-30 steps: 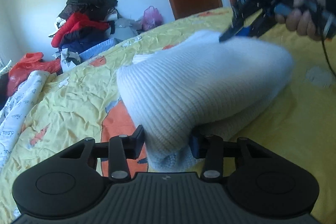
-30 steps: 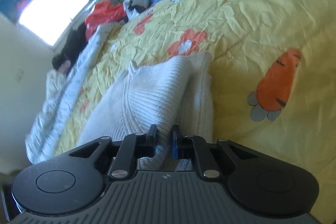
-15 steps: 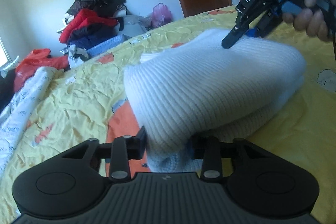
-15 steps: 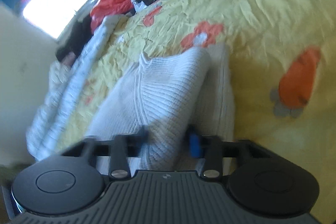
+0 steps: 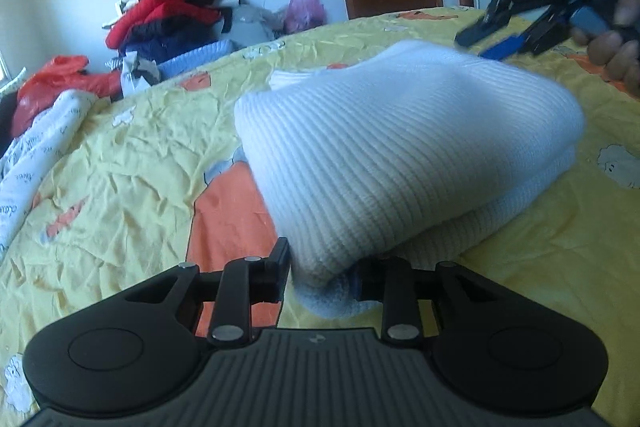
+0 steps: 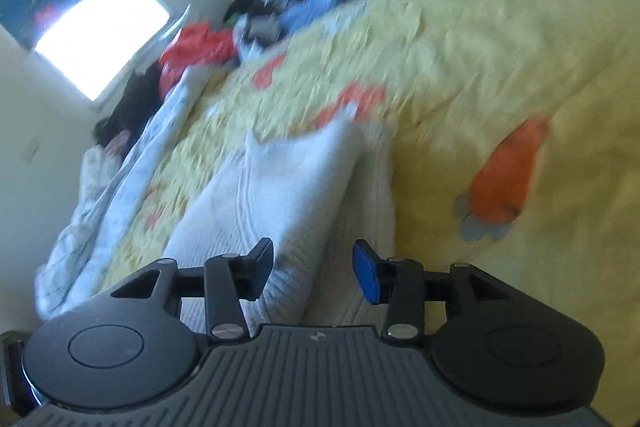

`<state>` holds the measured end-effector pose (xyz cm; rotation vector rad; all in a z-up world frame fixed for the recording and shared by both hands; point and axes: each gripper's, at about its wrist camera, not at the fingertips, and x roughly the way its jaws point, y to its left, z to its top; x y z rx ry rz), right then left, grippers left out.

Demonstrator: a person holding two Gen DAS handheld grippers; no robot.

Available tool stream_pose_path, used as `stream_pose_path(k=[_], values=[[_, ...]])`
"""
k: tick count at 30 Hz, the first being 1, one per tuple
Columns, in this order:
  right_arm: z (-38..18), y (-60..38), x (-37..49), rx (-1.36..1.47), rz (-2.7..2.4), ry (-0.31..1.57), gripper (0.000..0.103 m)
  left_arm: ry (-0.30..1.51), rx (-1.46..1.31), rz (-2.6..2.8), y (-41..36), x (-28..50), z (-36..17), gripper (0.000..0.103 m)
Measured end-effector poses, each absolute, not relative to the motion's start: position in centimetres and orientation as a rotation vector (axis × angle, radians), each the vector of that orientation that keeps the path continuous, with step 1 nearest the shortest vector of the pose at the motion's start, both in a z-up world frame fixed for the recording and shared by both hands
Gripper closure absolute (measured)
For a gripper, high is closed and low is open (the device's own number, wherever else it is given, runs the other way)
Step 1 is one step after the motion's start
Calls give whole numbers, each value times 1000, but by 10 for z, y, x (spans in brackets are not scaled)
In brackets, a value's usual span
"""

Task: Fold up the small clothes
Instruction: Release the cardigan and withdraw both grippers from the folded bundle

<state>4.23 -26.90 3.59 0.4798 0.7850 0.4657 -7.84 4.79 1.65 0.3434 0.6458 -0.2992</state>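
Jaws: left gripper [image 5: 322, 273] clamps folded sweater [image 5: 400, 155] edge; right gripper [image 6: 314, 271] spread, above sweater.

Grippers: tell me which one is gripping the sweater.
The left gripper, its fingers clamped on a fold of the white sweater. The right gripper is open, above the sweater.

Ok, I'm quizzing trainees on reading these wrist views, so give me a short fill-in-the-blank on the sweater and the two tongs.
1. The left tongs are shut on the white ____.
2. The right tongs stand ____, gripping nothing.
3. The white sweater lies folded on a bedspread whose main colour is ____.
4. The pad on one finger of the right tongs is ____.

Missing words: sweater; open; yellow; blue
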Motion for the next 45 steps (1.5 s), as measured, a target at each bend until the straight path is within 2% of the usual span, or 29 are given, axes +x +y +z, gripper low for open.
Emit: stream_pose_path(k=[2,5,8,10,12,19,21,22,23,25,27,30,34,35,37,44,45], values=[[53,-257,30,425,484,740,51,648,353,-291,45,-78,16,73],[70,-222,19,295,597,739,42,653,362,-282,43,-78,16,73],[68,-188,8,118,672,770,43,662,349,-284,44,-77,17,73],[50,-171,4,-43,653,815,49,668,335,-287,46,-76,17,73],[33,-169,-10,-195,682,723,49,677,317,-291,47,-74,16,73],[47,-169,-24,-164,616,701,47,684,313,-307,55,-87,29,72],[60,-181,-34,-89,587,671,39,667,294,-343,67,-103,46,72],[70,-190,-39,-47,566,632,34,651,265,-372,77,-113,58,63],[77,-197,-43,-17,550,602,26,635,237,-391,84,-117,67,44],[92,-202,-34,46,527,545,17,563,139,-397,93,-114,88,21],[99,-195,-11,91,527,514,12,489,69,-378,88,-94,98,20],[94,-173,43,147,525,568,12,479,59,-350,60,-51,91,20],[46,-156,121,173,436,821,15,631,113,-368,13,-2,48,21],[27,-158,133,156,404,880,22,633,123,-351,9,1,37,21],[13,-166,132,126,436,815,22,593,109,-350,9,-2,30,21],[12,-162,137,122,411,807,21,591,119,-328,7,4,31,18],[18,-163,131,123,397,788,25,588,112,-314,8,-2,36,18]])
